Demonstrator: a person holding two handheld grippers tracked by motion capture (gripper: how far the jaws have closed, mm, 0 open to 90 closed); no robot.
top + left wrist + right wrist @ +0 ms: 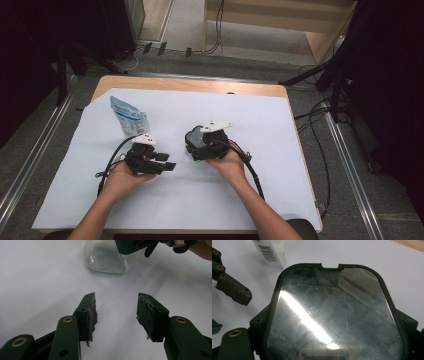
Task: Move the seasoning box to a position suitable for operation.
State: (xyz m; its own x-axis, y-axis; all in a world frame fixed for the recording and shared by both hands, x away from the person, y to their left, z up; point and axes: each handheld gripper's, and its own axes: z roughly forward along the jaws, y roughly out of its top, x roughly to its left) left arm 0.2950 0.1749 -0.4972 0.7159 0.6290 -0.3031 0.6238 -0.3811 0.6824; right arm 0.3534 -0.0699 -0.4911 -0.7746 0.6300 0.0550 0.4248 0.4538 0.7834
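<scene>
Right gripper (196,145) is clamped across a black-rimmed clear case (332,315), jaws on its two long edges, case lying flat between them; looks light, rigid, glossy, probably slippery, so rim grip seems best; left gripper (116,312) half open, empty, aimed at it.

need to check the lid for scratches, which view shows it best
The right gripper view: the lid lies large between that gripper's fingers, its smudges plain. The high view shows it small and dark. The left gripper view shows a clear edge, partly hidden.
</scene>
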